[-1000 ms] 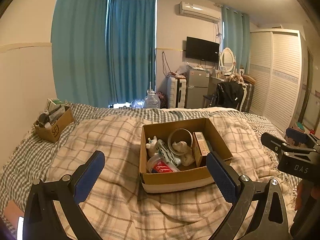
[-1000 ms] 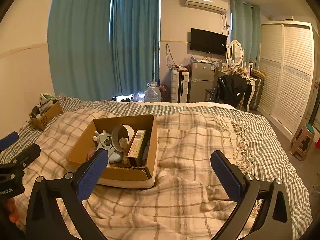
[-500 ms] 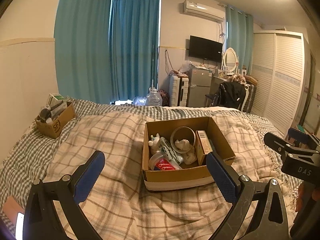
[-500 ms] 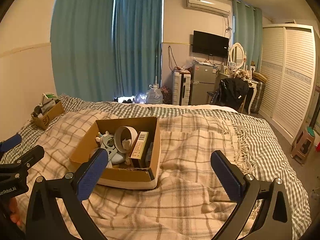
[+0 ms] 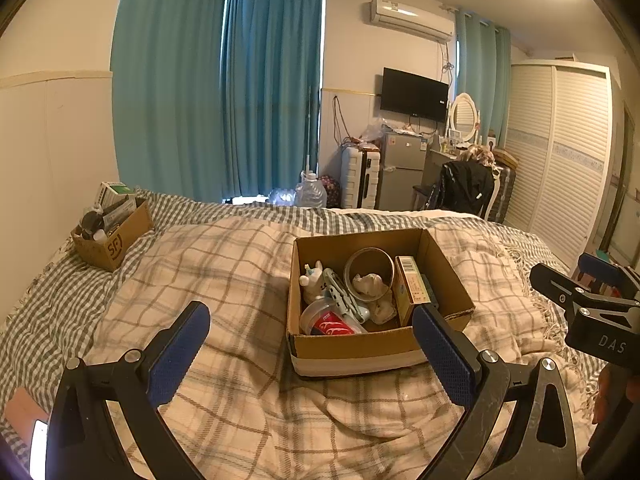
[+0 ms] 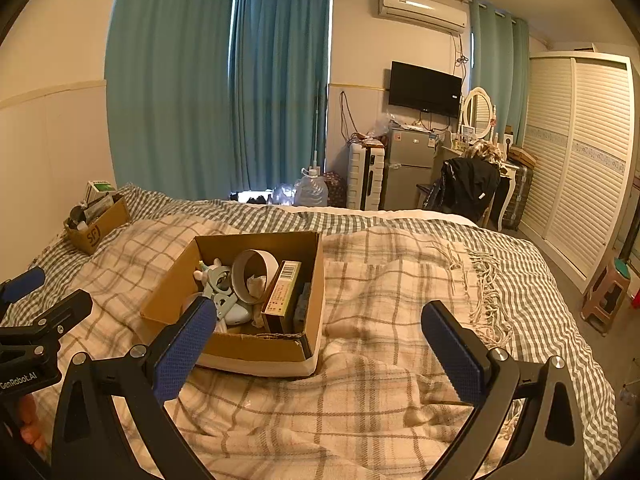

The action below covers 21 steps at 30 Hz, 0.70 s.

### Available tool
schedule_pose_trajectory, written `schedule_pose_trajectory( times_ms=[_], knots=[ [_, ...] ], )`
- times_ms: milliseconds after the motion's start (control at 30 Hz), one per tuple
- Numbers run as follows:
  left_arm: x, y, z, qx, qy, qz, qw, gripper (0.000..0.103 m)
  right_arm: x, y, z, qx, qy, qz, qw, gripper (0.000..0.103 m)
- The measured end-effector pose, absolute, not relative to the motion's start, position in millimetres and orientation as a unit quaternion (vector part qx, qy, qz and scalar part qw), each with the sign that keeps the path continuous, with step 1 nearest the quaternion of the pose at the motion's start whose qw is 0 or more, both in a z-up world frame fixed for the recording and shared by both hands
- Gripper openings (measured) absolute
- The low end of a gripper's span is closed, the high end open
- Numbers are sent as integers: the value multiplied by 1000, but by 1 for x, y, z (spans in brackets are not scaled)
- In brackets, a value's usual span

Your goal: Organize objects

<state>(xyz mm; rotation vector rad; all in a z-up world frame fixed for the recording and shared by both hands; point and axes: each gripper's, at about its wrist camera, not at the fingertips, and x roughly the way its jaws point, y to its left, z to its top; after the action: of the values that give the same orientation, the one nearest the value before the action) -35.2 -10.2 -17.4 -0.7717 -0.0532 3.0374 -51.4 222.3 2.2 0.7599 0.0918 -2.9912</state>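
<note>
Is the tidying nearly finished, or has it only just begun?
It looks barely begun. Done: nothing clearly; the small box by the wall already holds things. In hand: nothing, as the left tongs and right tongs are both open and empty. Left: the big cardboard box on the blanket is full, with the tape roll, red-labelled tub and carton.

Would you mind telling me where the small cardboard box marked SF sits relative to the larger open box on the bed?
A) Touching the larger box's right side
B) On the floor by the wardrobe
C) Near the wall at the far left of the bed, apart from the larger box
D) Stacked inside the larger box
C: the SF box rests on the checked cover by the wall, well apart from the larger open box on the plaid blanket.
</note>
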Motion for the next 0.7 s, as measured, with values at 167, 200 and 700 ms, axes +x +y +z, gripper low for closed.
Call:
schedule_pose_trajectory(
  times_ms=[167, 200, 700],
  knots=[
    [-35, -10, -20, -249, -17, 968, 3, 103, -54, 220, 1, 249, 33, -967, 28, 103],
    [-35, -10, -20, -250, -17, 968, 4, 103, -54, 220, 1, 250, 33, -967, 28, 103],
    [-38, -14, -24, -255, -23, 967, -8, 103, -57, 221, -3, 256, 35, -966, 26, 103]
  ],
)
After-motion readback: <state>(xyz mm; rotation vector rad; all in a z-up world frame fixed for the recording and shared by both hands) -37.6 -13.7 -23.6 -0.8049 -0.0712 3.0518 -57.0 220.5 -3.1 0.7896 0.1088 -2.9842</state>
